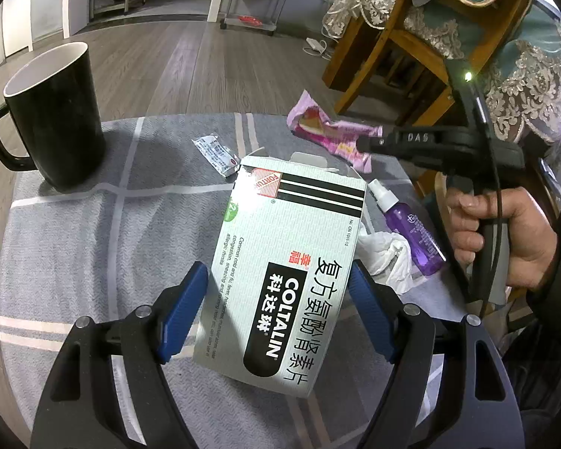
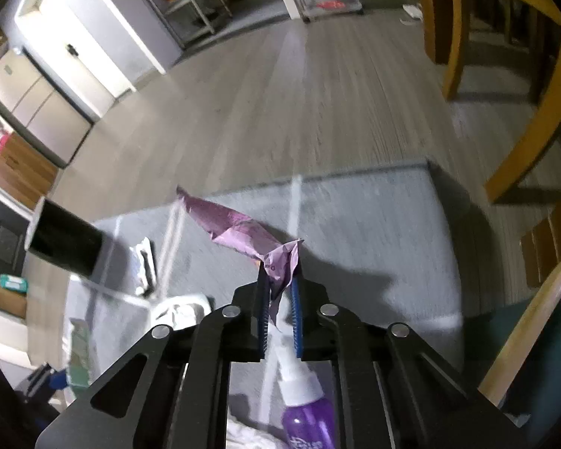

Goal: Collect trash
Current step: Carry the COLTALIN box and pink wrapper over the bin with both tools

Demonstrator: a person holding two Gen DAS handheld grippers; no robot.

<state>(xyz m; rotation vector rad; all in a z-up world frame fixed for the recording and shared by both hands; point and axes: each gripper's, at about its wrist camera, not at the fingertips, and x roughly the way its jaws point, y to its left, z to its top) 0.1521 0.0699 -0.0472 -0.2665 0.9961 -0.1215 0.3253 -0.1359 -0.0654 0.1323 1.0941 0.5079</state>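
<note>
A grey cloth with pale stripes covers the round table and bears everything else; places below are told from the medicine box, which lies flat near the cloth's middle. The black mug stands upright well to the box's left, toward the far edge. The left gripper straddles the box's near end, its blue pads standing wide on either side of the carton, the right pad at its edge; whether they press on it cannot be told. Beyond the box's far right corner lies the pink wrapper, and the right gripper, held by a hand, has its jaws drawn together on one crumpled end of that wrapper. A purple spray bottle lies just right of the box, a crumpled white tissue touching both. A small white sachet rests just beyond the box's far left corner.
</note>
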